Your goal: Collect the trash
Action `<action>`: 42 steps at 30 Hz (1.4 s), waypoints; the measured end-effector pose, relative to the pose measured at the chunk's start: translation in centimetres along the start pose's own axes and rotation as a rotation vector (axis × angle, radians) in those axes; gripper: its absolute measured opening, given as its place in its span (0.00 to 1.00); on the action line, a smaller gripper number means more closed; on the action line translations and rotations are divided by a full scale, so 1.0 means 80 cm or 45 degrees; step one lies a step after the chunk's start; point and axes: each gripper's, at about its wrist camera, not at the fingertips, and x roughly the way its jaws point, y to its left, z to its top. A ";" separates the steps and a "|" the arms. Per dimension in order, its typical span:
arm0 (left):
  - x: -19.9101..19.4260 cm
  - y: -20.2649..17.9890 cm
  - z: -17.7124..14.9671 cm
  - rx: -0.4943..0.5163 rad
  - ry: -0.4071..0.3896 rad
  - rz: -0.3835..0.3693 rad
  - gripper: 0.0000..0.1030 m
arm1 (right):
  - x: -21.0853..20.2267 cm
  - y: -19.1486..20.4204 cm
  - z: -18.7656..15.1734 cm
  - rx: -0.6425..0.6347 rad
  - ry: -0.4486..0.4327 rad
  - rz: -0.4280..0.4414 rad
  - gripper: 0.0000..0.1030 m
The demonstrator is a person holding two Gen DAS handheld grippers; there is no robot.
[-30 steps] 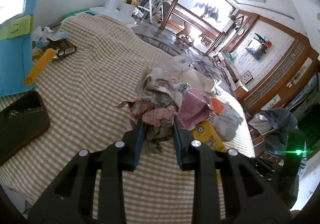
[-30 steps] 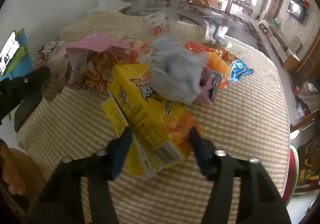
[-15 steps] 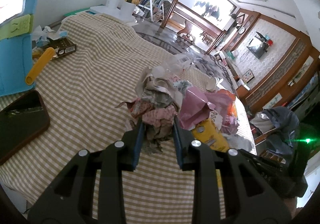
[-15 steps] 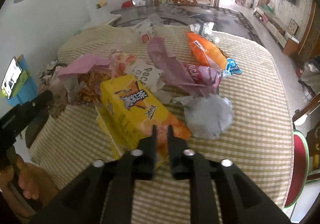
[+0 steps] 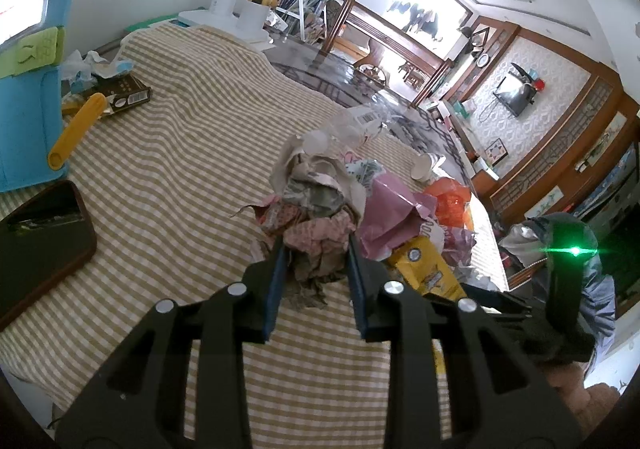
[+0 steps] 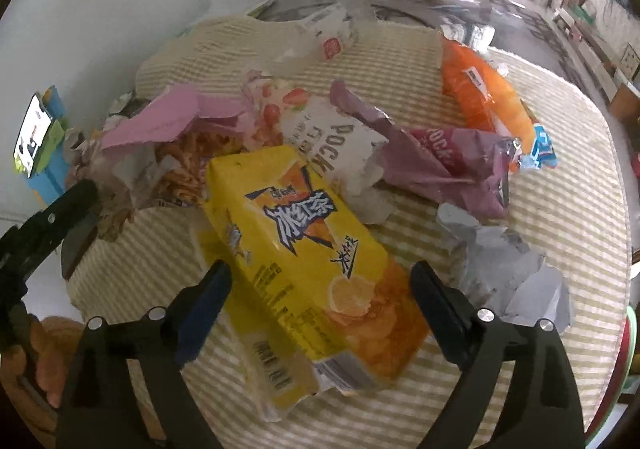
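My left gripper [image 5: 316,269] is shut on a crumpled wad of patterned paper trash [image 5: 316,217] resting on the checked tablecloth [image 5: 180,153]. My right gripper [image 6: 320,285] is open, its fingers either side of a yellow drink carton [image 6: 304,249] lying on the cloth. Behind the carton lie a pink wrapper [image 6: 168,121], a white Pocky bag [image 6: 336,141], a purple bag [image 6: 444,165], an orange bag [image 6: 480,93] and a grey crumpled wrapper [image 6: 512,277] to the right. The left gripper also shows at the left edge of the right wrist view [image 6: 60,209].
A dark phone [image 5: 40,237] lies at the near left, a blue stand with a tablet [image 5: 28,61] at far left, a dark box [image 5: 128,97] and tissues beside it. A glass table top [image 5: 340,69] and chairs stand beyond. The table's front edge is close below both grippers.
My right gripper was shut half a second ago and has opened wide around the yellow carton, moving closer to it. The grey wrapper lies on the cloth. My left gripper has stayed still.
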 end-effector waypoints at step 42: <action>-0.009 0.020 0.000 -0.140 -0.026 0.010 0.61 | -0.014 0.004 -0.009 -0.080 -0.004 -0.100 0.39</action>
